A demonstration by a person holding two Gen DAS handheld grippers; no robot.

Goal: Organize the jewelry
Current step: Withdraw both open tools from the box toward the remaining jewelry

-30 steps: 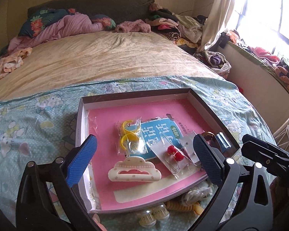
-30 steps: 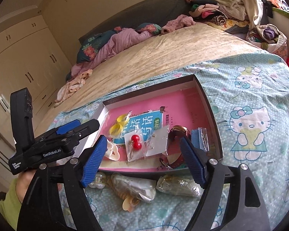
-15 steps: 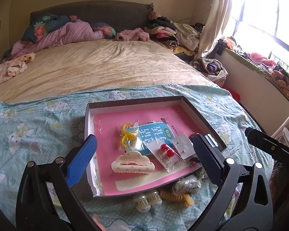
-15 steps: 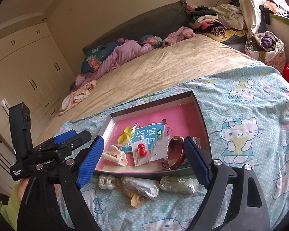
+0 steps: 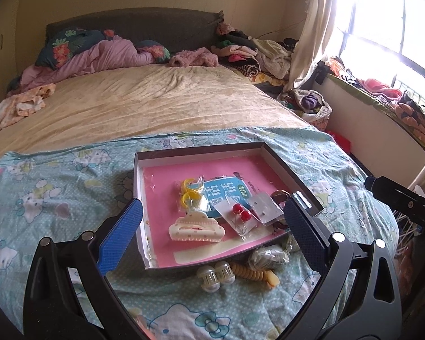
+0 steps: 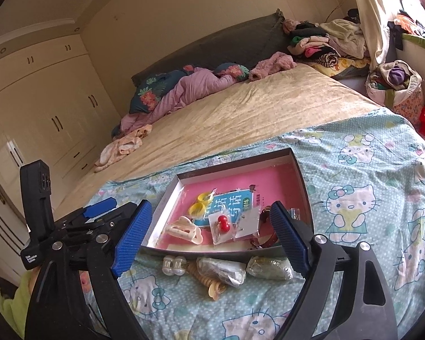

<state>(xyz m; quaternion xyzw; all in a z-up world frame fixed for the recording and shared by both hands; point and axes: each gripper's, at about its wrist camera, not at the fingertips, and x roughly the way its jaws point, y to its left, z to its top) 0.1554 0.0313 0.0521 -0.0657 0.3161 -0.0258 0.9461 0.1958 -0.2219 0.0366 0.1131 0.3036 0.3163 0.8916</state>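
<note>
The right gripper (image 6: pixel 209 238) hangs above the near edge of the bed with its blue pads spread wide and nothing between them; its jaws have just been opening. The left gripper (image 5: pixel 212 229) likewise stands wide apart and empty, touching nothing.

Below both lies a shallow box (image 5: pixel 201 153) with a pink floor, resting on the cartoon-cat sheet (image 5: pixel 56 187). Inside it sit a cream cloud-shaped hair claw (image 5: pixel 197 226), yellow hoop earrings in a clear bag (image 5: pixel 190 195), red ball earrings in another bag (image 5: pixel 239 212), a white card (image 5: pixel 265 208) and a blue printed booklet (image 5: pixel 226 192). A brown bangle (image 6: pixel 269 235) lies at the box's right corner, partly behind a finger.

Outside the box, just beside its near wall, lie two pearly clips (image 5: pixel 215 276), a beaded coil hair tie (image 5: pixel 252 273) and crumpled clear bags (image 6: pixel 223 269).

Only the right wrist view shows the wardrobe (image 6: pixel 39 113) and a green sleeve (image 6: pixel 17 303); only the left wrist view shows the window (image 5: pixel 382 28).
</note>
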